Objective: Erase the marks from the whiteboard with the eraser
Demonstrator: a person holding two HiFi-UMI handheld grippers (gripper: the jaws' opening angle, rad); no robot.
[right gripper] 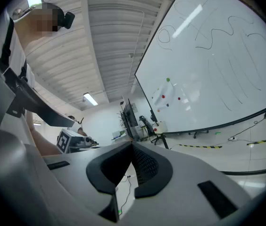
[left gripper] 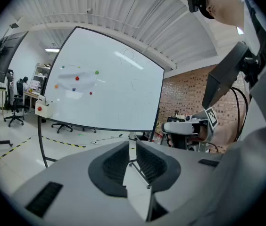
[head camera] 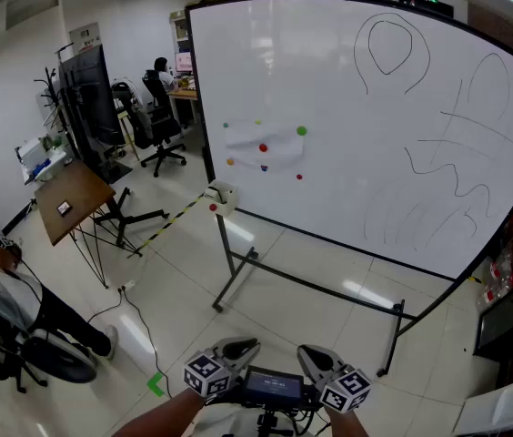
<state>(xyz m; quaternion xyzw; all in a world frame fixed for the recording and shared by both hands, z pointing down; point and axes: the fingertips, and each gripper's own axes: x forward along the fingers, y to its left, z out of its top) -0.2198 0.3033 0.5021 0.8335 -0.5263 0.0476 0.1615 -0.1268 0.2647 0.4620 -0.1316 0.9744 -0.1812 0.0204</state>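
Note:
A big whiteboard (head camera: 347,107) on a wheeled stand fills the head view ahead of me. Thin black marks cover its right half: a loop (head camera: 388,48) near the top and wavy lines (head camera: 457,167) below. Coloured magnets (head camera: 301,131) dot its left part around a pale patch. A small white box (head camera: 222,196) with a red dot hangs at the board's lower left corner; I cannot make out an eraser. My left gripper (head camera: 249,344) (left gripper: 132,142) and right gripper (head camera: 306,353) (right gripper: 132,145) are low and near me, far from the board, both shut and holding nothing.
The stand's legs (head camera: 238,280) reach over the tiled floor towards me. A tilted wooden table (head camera: 73,198), a black screen (head camera: 88,89) and office chairs (head camera: 161,126) stand at the left. Black-and-yellow tape (head camera: 170,221) crosses the floor. A person sits at a far desk (head camera: 163,71).

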